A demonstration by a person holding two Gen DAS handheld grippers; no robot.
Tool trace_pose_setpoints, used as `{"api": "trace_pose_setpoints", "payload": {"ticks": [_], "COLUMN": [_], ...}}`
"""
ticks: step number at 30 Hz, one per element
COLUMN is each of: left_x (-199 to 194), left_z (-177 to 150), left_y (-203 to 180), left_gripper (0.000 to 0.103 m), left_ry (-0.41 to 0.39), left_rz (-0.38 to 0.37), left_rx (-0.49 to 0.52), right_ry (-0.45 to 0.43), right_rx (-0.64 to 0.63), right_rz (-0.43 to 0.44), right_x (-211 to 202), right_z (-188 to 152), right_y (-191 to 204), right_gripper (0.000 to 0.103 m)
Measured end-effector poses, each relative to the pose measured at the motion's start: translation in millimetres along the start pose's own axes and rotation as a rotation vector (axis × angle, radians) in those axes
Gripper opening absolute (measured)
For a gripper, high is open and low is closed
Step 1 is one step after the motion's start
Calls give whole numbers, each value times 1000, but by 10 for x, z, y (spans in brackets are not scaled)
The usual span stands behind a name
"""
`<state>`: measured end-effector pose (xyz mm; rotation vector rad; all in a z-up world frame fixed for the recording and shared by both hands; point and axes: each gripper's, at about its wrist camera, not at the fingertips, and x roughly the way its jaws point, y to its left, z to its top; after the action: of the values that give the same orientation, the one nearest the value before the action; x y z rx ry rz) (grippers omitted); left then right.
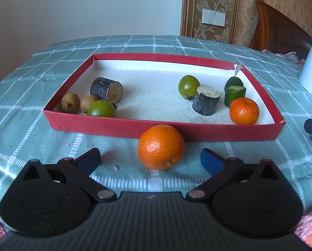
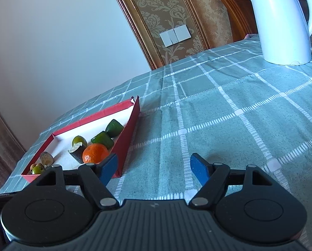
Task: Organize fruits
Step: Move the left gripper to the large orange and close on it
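The loose orange [image 1: 161, 147] lies just beyond the left gripper [image 1: 149, 160], centred between its wide-open, empty jaws, near the red tray [image 1: 122, 128].

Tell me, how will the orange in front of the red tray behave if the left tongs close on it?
The orange looks round, so it may roll on the cloth if nudged off-centre. Its dimpled peel probably gives fair grip. The open left tongs stand on either side of it, not touching; a gentle squeeze seems wise, since the fruit may bruise.
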<state>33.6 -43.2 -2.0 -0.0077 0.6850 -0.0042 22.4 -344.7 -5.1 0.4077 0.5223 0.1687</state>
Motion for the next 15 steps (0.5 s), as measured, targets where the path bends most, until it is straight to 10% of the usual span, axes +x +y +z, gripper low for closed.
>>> {"api": "trace_pose_setpoints", "payload": {"ticks": [9,15], "left_x": [-39,-85], "left_z": [-26,-52], "left_y": [-30,-52], "left_gripper": [81,51], "left_ry": [-25,-58], "left_rz": [-1,-9], "left_rx": [19,32], "right_ry": [4,3], "right_rx": [2,4], "right_rz": [-3,-1], "right_x": [7,3], "right_z": [3,4], "right_y": [-10,-7], "right_gripper": [76,76]}}
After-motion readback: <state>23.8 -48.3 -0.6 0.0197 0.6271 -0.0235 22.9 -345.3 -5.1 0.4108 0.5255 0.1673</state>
